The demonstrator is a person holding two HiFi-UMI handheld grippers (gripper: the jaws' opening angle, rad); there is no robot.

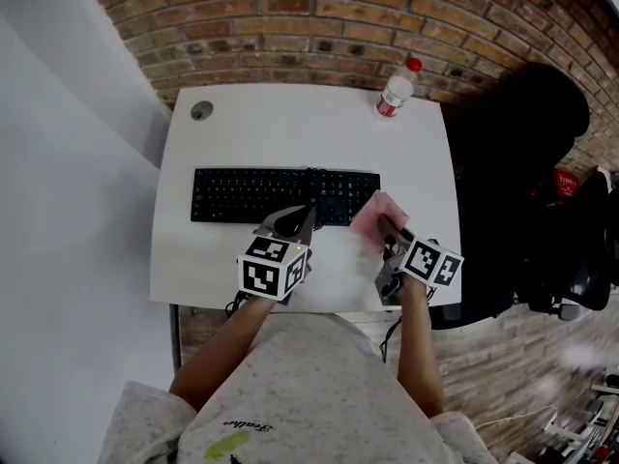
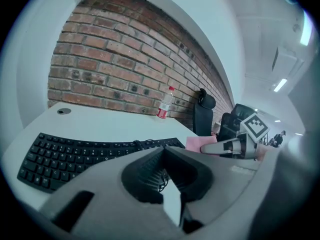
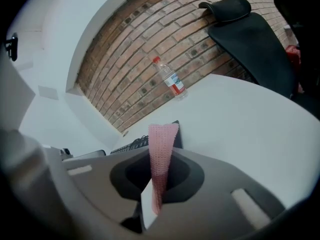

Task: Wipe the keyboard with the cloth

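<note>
A black keyboard (image 1: 282, 195) lies across the middle of the white table (image 1: 290, 119). The pink cloth (image 1: 378, 215) hangs just right of the keyboard's right end, with my right gripper (image 1: 390, 230) shut on it. From the right gripper view the cloth (image 3: 161, 159) stands up between the jaws, with the keyboard (image 3: 150, 141) behind it. My left gripper (image 1: 308, 216) hovers at the keyboard's front edge, jaws together and nothing between them. In the left gripper view the keyboard (image 2: 85, 154) stretches to the left and the cloth (image 2: 197, 143) shows at right.
A clear water bottle (image 1: 397, 89) with a red cap stands at the table's back right corner. A round grommet (image 1: 201, 110) sits at the back left. A black office chair (image 1: 527, 162) stands right of the table, before a brick wall (image 1: 319, 17).
</note>
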